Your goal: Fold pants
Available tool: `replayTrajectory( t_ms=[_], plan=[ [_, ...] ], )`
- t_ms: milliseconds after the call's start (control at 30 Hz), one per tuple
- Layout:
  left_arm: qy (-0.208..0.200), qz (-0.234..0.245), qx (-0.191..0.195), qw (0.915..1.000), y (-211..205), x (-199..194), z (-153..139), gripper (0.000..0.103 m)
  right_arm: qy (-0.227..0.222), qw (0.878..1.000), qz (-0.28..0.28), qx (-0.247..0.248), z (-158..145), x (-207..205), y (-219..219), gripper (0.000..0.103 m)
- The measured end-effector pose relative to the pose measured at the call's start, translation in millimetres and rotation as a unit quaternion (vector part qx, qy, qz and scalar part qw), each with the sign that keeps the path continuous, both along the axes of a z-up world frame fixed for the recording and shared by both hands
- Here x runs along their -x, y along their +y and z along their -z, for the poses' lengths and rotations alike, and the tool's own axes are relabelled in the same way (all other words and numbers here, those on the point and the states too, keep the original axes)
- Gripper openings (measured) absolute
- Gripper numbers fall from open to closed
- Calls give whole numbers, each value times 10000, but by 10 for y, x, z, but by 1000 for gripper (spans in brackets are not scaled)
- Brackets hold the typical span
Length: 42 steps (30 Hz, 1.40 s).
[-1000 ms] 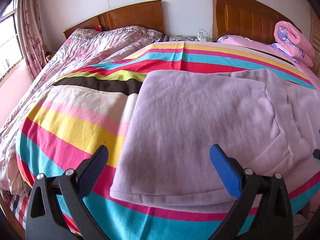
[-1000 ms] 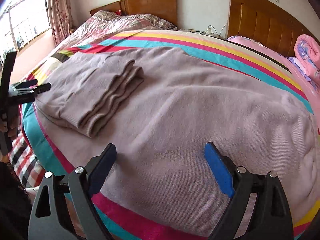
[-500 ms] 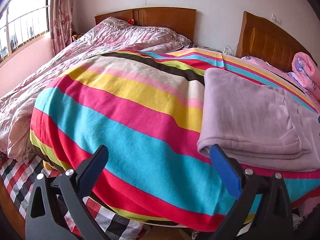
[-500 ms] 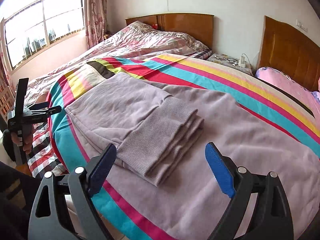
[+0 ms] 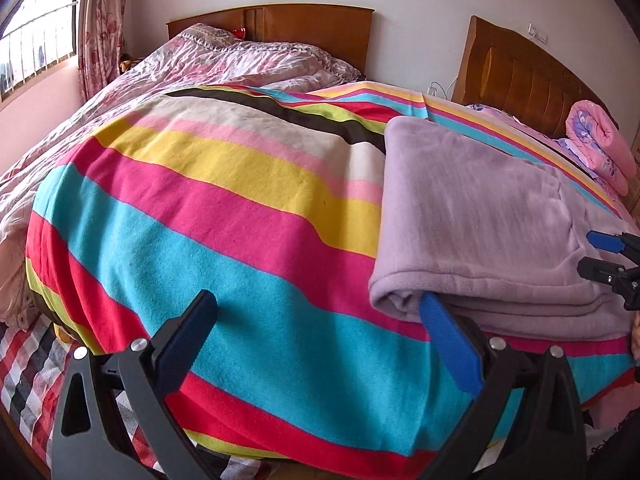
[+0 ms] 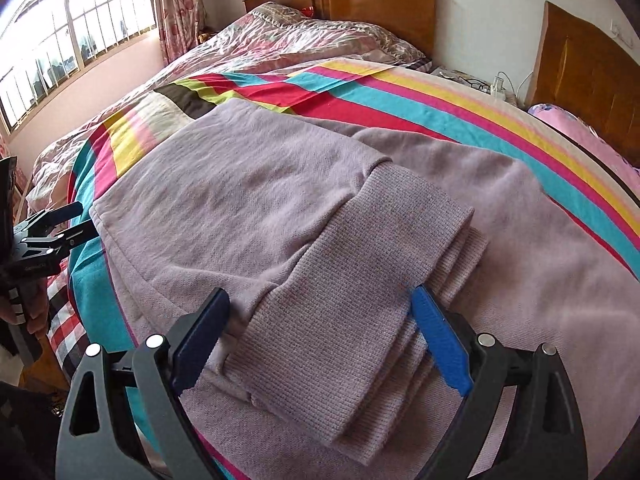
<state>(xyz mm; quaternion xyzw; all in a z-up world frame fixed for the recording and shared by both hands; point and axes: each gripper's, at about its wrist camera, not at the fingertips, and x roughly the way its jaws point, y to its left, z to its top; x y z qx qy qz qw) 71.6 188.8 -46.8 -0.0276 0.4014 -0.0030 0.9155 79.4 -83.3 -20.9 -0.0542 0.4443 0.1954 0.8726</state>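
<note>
Folded lilac pants point(image 6: 256, 200) lie on a striped blanket point(image 5: 224, 216), with the ribbed cuffs point(image 6: 360, 280) stacked on top at the near end. My right gripper point(image 6: 320, 300) is open low over the cuffs, one finger on each side of the stack. In the left wrist view the pants point(image 5: 480, 220) fill the right side. My left gripper point(image 5: 320, 310) is open over bare blanket near the bed's edge, its blue finger point(image 5: 448, 344) just in front of the pants' folded corner. Each gripper shows in the other's view: the right gripper point(image 5: 608, 258), the left gripper point(image 6: 56, 224).
A second bed with a pink floral quilt point(image 5: 248, 60) lies to the left, under a window point(image 6: 60, 48). Wooden headboards point(image 5: 320, 28) stand against the wall. A rolled pink quilt point(image 5: 600, 144) sits far right. A checked sheet point(image 5: 24, 364) hangs below the blanket.
My left gripper has drawn back off the pants and swung left, so they now sit at its right. My right gripper has moved left and down onto the ribbed cuffs.
</note>
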Motion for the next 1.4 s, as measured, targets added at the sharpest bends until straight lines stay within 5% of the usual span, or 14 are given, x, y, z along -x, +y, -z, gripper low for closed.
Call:
replayTrajectory(
  t_ms=[233, 300, 333, 367, 400, 533, 633, 767, 933, 1067, 1200, 1400],
  plan=[
    [-18, -540, 283, 9981, 160, 33, 55, 102, 22, 9999, -83, 85, 25, 28, -22, 91],
    [46, -1300, 25, 9915, 338, 74, 115, 98, 14, 10000, -52, 50, 45, 34, -53, 91],
    [98, -1602, 187, 9869, 517, 83, 152, 98, 8, 10000, -45, 19, 51, 36, -67, 91],
    [188, -1586, 778, 9841, 714, 85, 193, 99, 1, 10000, -45, 4, 52, 40, -74, 91],
    [266, -1512, 1171, 9812, 846, 88, 210, 98, 3, 10000, -52, 13, 51, 39, -71, 92],
    [82, -1421, 261, 9895, 799, 169, -74, 98, 94, 9999, -32, -41, 25, 39, -94, 92],
    [-147, -971, 91, 9951, 576, 65, -388, 102, 211, 9996, 27, -172, -17, 25, -140, 92],
    [-531, 101, -133, 9984, -156, -372, -752, 102, -118, 9991, -14, -396, -285, 24, -186, 92],
    [-541, 1438, 33, 9881, -1253, -1161, -771, 102, -261, 9985, -413, -251, -395, -159, -117, 92],
    [9, 1281, -596, 9900, -1649, -1689, -433, 102, -272, 9957, -868, -155, -331, -296, 12, 92],
    [218, 1044, -864, 9905, -1555, -1728, -172, 102, -15, 9890, -1465, 208, -89, -380, 107, 92],
    [347, 863, -583, 9940, -1351, -1766, -41, 102, 13, 9879, -1548, 117, -48, -367, 15, 93]
  ],
)
